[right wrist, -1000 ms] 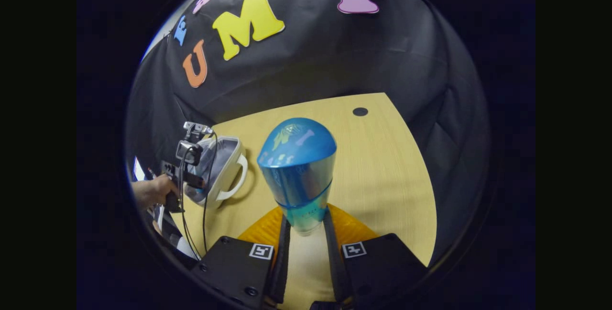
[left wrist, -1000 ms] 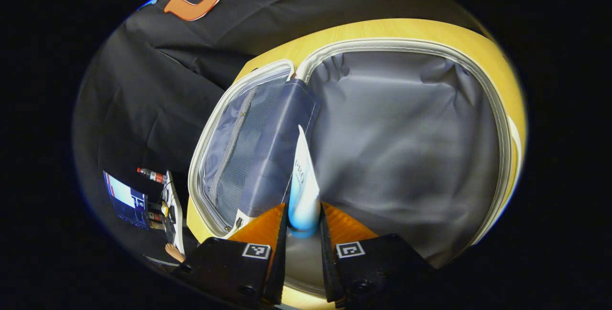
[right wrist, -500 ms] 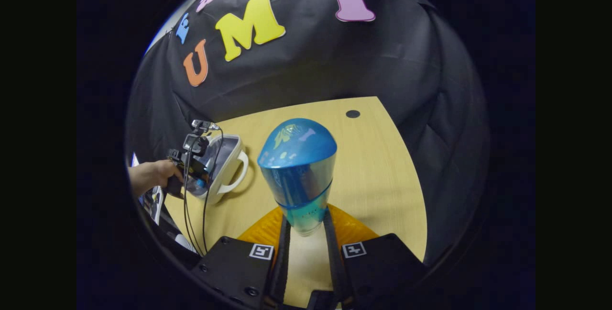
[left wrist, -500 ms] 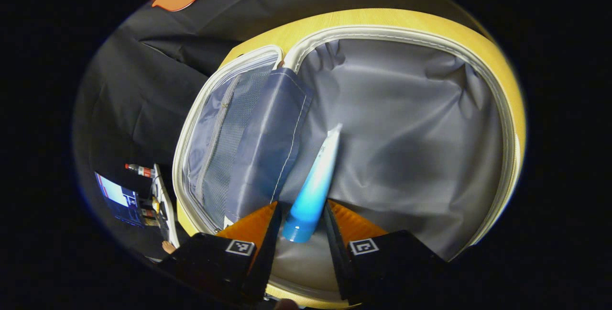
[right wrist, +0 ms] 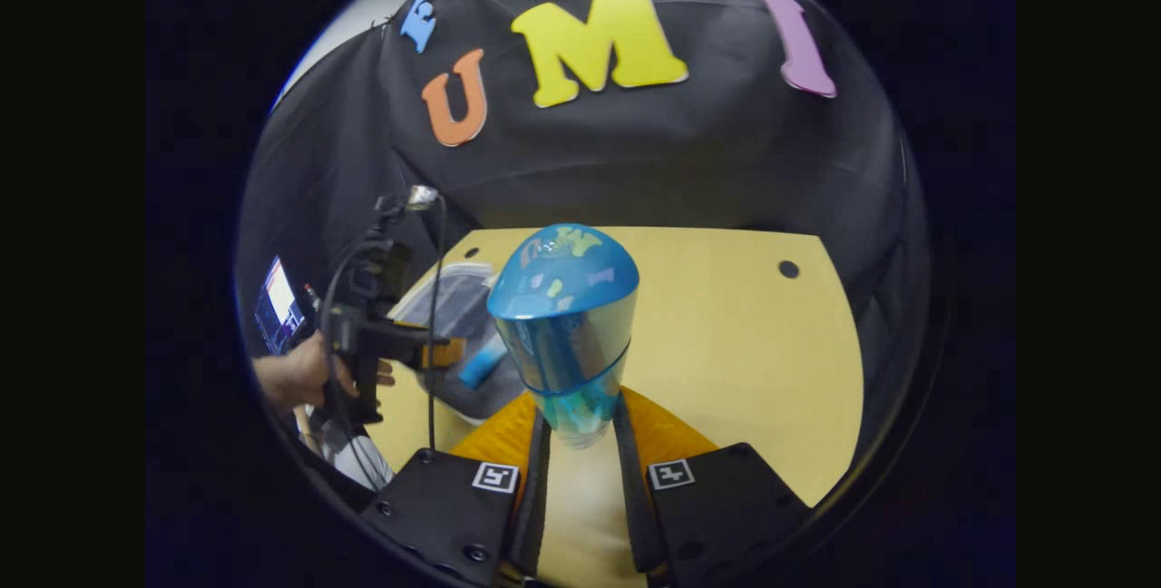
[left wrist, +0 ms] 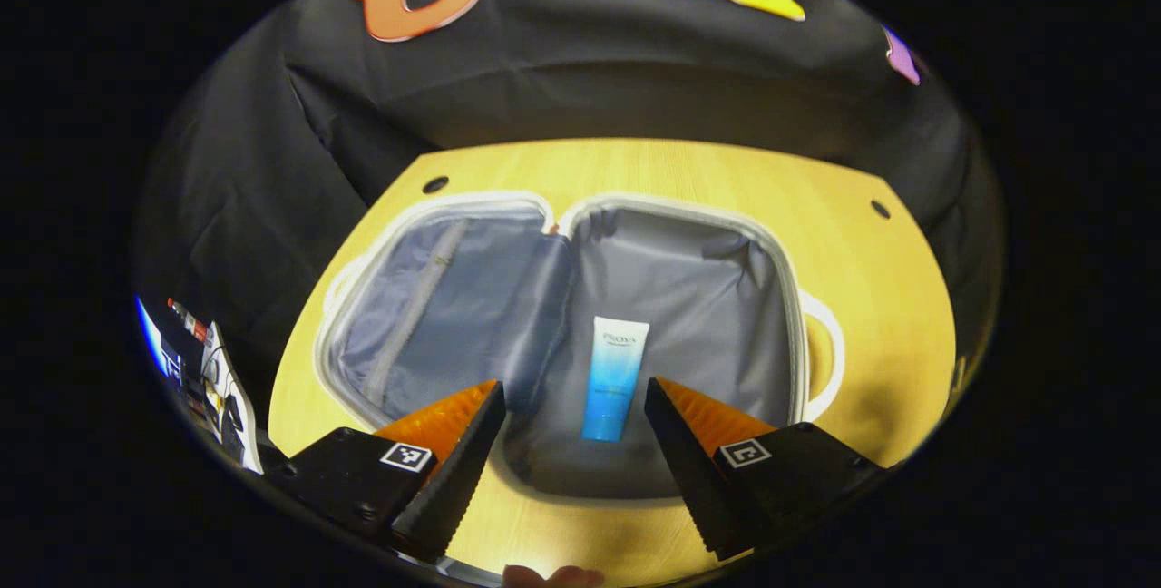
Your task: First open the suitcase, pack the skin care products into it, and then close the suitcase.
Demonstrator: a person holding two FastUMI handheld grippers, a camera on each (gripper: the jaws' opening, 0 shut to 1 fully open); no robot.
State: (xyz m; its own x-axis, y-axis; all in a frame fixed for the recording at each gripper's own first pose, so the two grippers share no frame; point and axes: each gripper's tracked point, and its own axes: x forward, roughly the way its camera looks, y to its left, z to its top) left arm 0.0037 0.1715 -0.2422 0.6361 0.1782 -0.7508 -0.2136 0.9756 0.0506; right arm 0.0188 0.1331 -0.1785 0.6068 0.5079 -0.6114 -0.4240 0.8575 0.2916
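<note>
Wooden bench (left wrist: 689,180) is carrying the suitcase (left wrist: 426,298), which is lying open with both halves flat. A blue-and-white tube (left wrist: 615,377) is resting in its right half, near the front edge. The left gripper (left wrist: 574,443) is hanging above it with jaws spread wide, holding nothing. The right gripper (right wrist: 580,452) is gripping a blue bottle (right wrist: 564,325) upright between both fingers, over the bench's front right part.

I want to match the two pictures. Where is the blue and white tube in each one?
Left gripper view: the tube lies flat in the right half of the open suitcase, low in the middle.
Right gripper view: the tube is left of centre, by the left gripper.
Shared landmark: the suitcase.
</note>
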